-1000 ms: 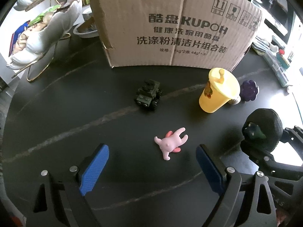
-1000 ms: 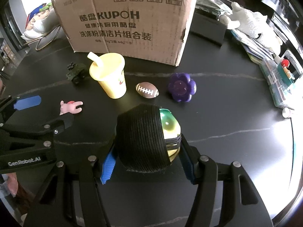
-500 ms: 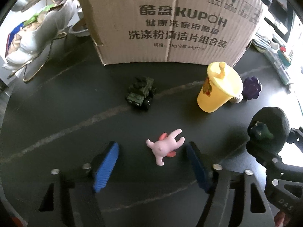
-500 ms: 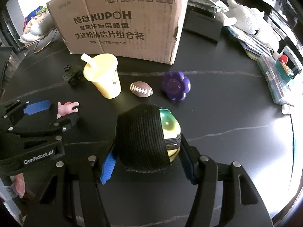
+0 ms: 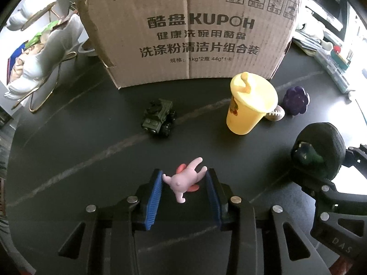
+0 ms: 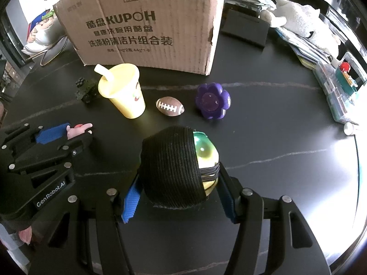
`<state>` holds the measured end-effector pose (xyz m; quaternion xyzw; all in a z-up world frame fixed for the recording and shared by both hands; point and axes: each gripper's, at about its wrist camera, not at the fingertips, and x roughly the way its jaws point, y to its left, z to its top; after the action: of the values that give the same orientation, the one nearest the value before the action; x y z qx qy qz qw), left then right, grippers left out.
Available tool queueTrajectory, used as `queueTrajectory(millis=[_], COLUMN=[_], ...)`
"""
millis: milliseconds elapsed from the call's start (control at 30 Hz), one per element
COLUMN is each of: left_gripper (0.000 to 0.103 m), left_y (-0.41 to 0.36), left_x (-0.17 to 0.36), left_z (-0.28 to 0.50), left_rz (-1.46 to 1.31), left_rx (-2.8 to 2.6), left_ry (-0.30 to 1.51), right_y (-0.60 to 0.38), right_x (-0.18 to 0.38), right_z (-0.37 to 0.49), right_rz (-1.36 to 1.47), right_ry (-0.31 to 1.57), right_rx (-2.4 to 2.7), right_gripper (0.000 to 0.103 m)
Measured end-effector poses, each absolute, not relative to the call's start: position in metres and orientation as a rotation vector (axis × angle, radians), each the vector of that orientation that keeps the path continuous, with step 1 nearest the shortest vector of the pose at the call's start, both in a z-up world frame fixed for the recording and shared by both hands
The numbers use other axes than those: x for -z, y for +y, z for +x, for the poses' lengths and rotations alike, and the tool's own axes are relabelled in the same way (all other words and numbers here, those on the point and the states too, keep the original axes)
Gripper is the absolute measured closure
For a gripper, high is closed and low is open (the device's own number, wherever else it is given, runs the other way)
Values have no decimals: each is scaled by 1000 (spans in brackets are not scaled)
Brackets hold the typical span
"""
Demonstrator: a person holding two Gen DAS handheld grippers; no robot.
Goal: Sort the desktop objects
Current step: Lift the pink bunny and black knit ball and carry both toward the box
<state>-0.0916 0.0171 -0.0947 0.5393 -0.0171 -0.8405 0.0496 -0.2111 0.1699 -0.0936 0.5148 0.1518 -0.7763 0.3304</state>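
Note:
My left gripper (image 5: 184, 178) is shut on a small pink rabbit figure (image 5: 183, 180) on the black tabletop; its blue pads touch both sides. It shows at the left of the right wrist view (image 6: 79, 129). My right gripper (image 6: 177, 183) is shut on a green ball toy in a black knit cap (image 6: 174, 167), seen at the right of the left wrist view (image 5: 317, 151). On the table stand a green toy truck (image 5: 159, 120), a yellow straw cup (image 5: 250, 103), a small football (image 6: 170, 106) and a purple flower toy (image 6: 213, 100).
A large KUPOH cardboard box (image 5: 190, 32) stands behind the toys. A white shell-shaped dish on a wire stand (image 5: 43, 55) is at the back left. A black case (image 6: 244, 31), a white plush (image 6: 298, 18) and plastic boxes (image 6: 339, 84) line the right edge.
My left gripper moved forward around the pink rabbit and its jaws closed from wide open onto it. My right gripper kept its hold on the capped ball.

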Motion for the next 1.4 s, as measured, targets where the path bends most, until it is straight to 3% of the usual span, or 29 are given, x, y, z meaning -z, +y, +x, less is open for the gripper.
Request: queueTrajectory(millis=[133,900,1400], left_gripper=[76,76,76], left_y=[19,26,-1], left_x=[91,37,32], left_z=[-86,-83,-96], left_rz=[1640,1539,1511], left_rx=[2565,2649,2644], left_ry=[-34,19,25], right_y=[170,168,169], right_x=[92,80,56], right_z=[-212,-201,-208], right_rz=[1347,1332,1268], right_ry=[389,367,369], right_rx=[2036,2035,2077], right_gripper=[46,46,46])
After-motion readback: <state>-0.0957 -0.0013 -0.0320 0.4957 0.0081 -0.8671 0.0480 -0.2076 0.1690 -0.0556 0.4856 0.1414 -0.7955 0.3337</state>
